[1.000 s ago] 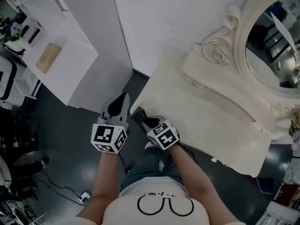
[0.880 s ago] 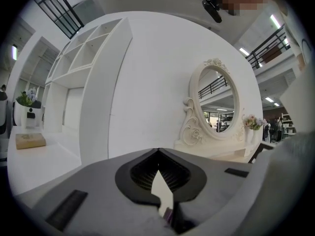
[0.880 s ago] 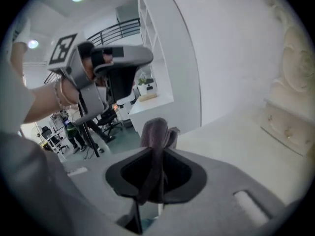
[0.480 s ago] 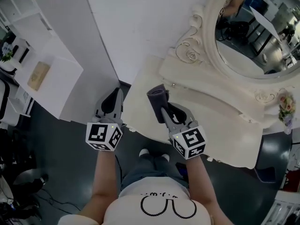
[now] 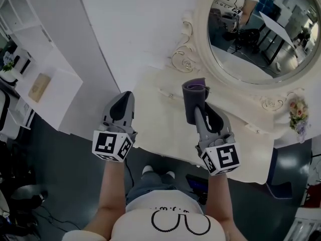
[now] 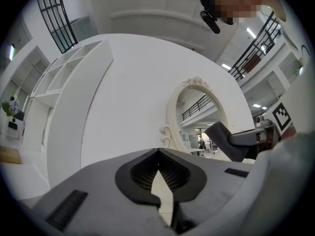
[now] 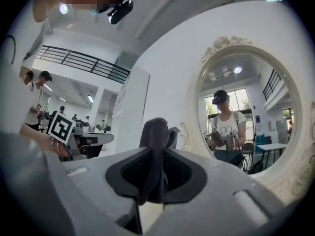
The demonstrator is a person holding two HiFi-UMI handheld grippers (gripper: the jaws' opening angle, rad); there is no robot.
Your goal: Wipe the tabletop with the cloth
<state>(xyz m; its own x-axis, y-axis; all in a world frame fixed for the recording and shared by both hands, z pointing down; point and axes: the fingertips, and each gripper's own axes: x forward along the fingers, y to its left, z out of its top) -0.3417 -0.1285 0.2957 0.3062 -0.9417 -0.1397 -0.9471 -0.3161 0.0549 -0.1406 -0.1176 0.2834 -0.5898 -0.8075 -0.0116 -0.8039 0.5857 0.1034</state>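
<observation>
1. Far left there's a white shelf unit (image 5: 47,82), boxy and plain. It's well apart from the action, so it's just background.

2. The left hand-held gripper (image 5: 124,100) hangs just off the near-left corner of the surface. Its jaws are pressed together at the tips with nothing between them. My guess is it's parked there on purpose so it stays out of the wiping path. It's grey hard plastic with dark ribbed pads, and a marker cube sits at the back.

3. The surface (image 5: 158,117) is the top of a cream dressing table, smooth and matte-looking, with a raised back ledge and small knobs. It looks bare, so I don't see anything that needs moving before a wipe.

4. The right hand-held gripper (image 5: 199,112) reaches over the middle of the surface and is pinching the cloth (image 5: 193,93). In the right gripper view the cloth (image 7: 155,132) runs right through the jaws, and a bunched fold pokes out past the tips. It's dark grey-purple, soft and floppy, maybe microfibre. It's over the back part of the surface near the mirror base. I can't tell if it touches down, but it looks lifted. Holding it by one edge leaves a loose wad to press flat, I reckon.

5. On the right the oval mirror (image 5: 251,29) leans at the far side in a cream frame with carved scrolls, glossy and fiddly.

6. Far right, a small bunch of flowers (image 5: 297,112) sits by the frame. It could get knocked on a wide sweep.
</observation>
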